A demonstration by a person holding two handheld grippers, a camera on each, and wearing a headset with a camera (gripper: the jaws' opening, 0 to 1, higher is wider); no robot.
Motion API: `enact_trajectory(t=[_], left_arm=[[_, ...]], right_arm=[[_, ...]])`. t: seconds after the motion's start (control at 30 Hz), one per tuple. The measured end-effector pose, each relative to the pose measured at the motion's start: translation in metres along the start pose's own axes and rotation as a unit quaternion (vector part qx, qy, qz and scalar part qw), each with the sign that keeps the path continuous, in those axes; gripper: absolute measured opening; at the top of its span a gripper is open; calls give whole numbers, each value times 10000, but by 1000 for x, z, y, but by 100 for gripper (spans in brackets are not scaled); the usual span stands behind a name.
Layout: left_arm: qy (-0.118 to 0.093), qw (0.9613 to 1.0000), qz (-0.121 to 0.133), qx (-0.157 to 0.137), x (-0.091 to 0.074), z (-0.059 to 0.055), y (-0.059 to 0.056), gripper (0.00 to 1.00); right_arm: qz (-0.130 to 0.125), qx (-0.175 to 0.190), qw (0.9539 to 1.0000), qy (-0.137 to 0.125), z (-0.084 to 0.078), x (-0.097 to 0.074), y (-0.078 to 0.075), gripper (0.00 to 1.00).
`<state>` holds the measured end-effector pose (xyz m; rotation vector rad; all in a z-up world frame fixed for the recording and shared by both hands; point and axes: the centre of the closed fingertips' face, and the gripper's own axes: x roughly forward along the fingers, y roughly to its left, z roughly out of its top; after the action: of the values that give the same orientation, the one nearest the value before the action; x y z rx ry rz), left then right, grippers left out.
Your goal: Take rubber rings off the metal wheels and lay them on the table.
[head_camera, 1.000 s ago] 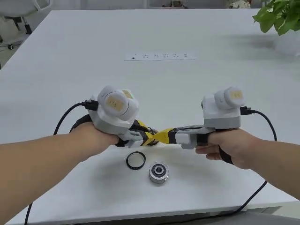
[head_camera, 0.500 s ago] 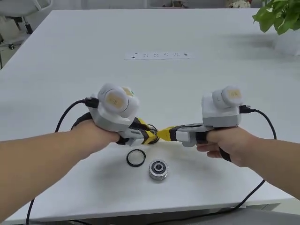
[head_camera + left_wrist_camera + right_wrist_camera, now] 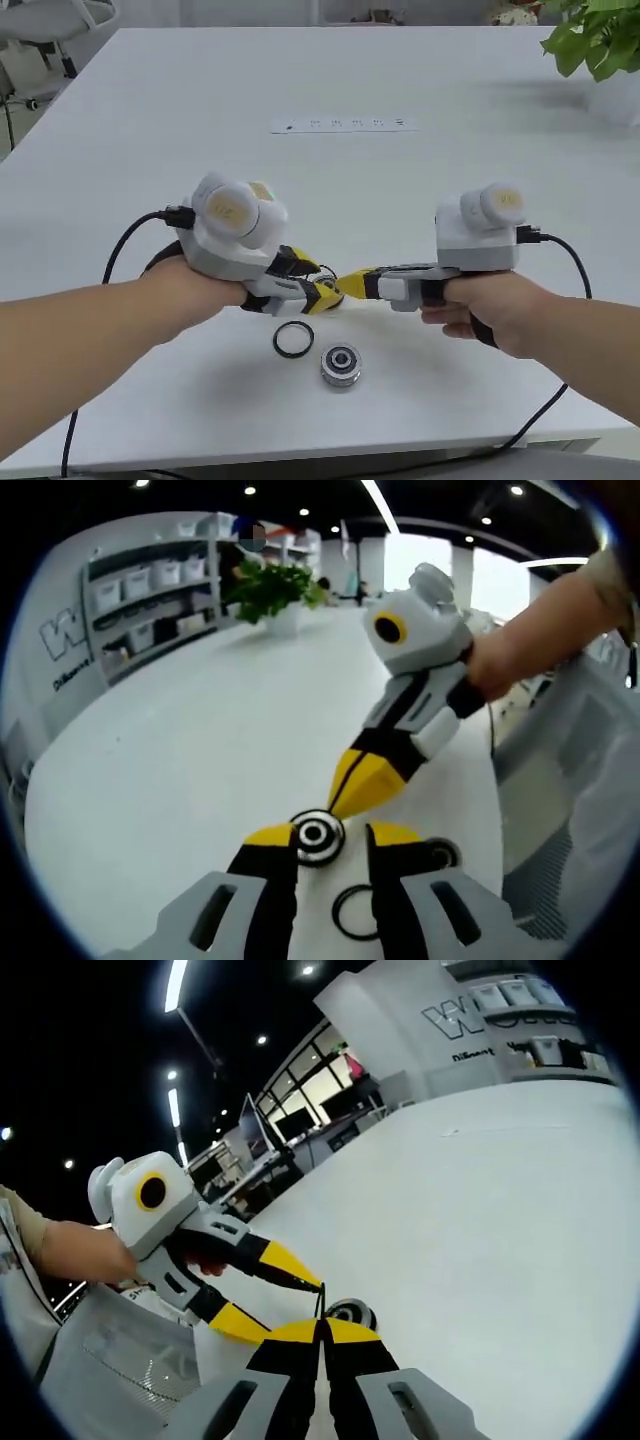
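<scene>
The metal wheel (image 3: 316, 837) is clamped in the left tool (image 3: 322, 294), off the tabletop (image 3: 450, 150). The right tool (image 3: 322, 1328), jaws together, seems to pinch its rubber ring (image 3: 321, 1302) right at the left tool's tip. Below both tools lie a loose ring (image 3: 293, 339) and a second wheel (image 3: 341, 363). A thin pinch may slip and the ring snap back; a hard pull may twist the wheel loose.

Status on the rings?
Left gripper clamps metal wheel. Right gripper shut, tips at it. One rubber ring and bare wheel on table. Nothing in the way.
</scene>
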<state>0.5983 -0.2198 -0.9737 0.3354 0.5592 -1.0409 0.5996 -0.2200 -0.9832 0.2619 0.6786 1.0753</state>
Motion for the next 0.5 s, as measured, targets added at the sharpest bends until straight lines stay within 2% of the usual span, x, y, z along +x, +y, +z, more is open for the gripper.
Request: enact_trajectory(t=[0.3, 0.5], left_arm=[[-233, 9997, -37, -7, -21, 9, -5, 34], [-304, 9995, -52, 5, -34, 10, -9, 42]], right_arm=[[43, 10, 10000, -64, 6, -3, 9, 0], [84, -1, 9999, -90, 10, -5, 15, 0]])
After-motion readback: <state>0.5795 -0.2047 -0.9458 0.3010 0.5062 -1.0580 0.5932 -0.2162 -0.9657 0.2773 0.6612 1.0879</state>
